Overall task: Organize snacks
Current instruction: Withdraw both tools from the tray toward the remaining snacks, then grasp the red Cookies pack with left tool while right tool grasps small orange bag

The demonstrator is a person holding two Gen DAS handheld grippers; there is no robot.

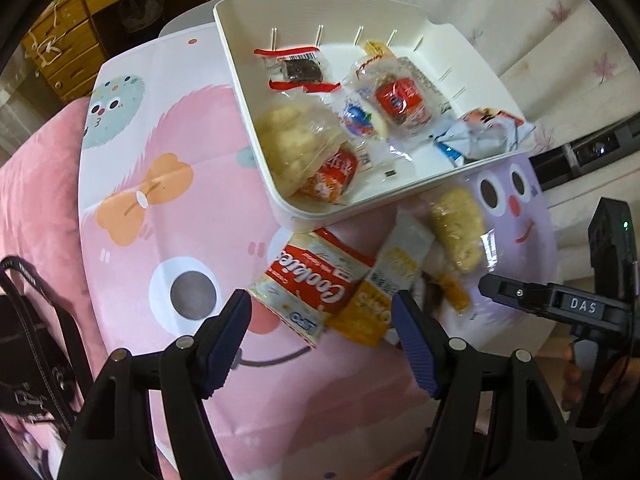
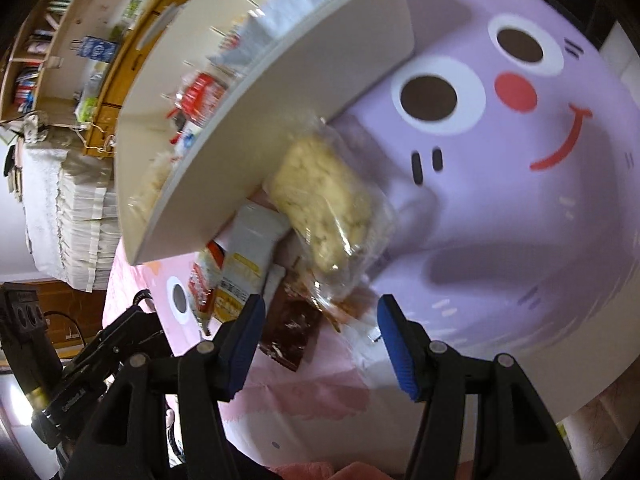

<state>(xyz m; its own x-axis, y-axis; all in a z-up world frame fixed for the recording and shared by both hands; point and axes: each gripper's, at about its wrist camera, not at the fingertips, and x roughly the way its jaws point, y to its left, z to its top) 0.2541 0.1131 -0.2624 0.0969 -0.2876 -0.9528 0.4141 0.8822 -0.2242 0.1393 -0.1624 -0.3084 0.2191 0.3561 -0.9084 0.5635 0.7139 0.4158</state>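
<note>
A white bin (image 1: 256, 92) on the cartoon-print tablecloth (image 1: 132, 184) holds several wrapped snacks. In front of it lie loose snacks: a red Cookies pack (image 1: 316, 280), a yellow oats packet (image 1: 380, 292) and a pale rice cracker in clear wrap (image 1: 456, 228). My left gripper (image 1: 322, 320) is open just before the Cookies pack and the oats packet, empty. My right gripper (image 2: 320, 328) is open over a brown wrapper (image 2: 292, 328), below the rice cracker (image 2: 320, 204) and beside the bin's wall (image 2: 248, 128). It also shows at the right of the left wrist view (image 1: 540, 300).
A pink cushion (image 1: 36, 200) and a black bag with straps (image 1: 28, 344) lie left of the cloth. A wooden drawer cabinet (image 1: 72, 40) stands behind. Shelves with books (image 2: 48, 40) and a stack of papers (image 2: 76, 208) show in the right wrist view.
</note>
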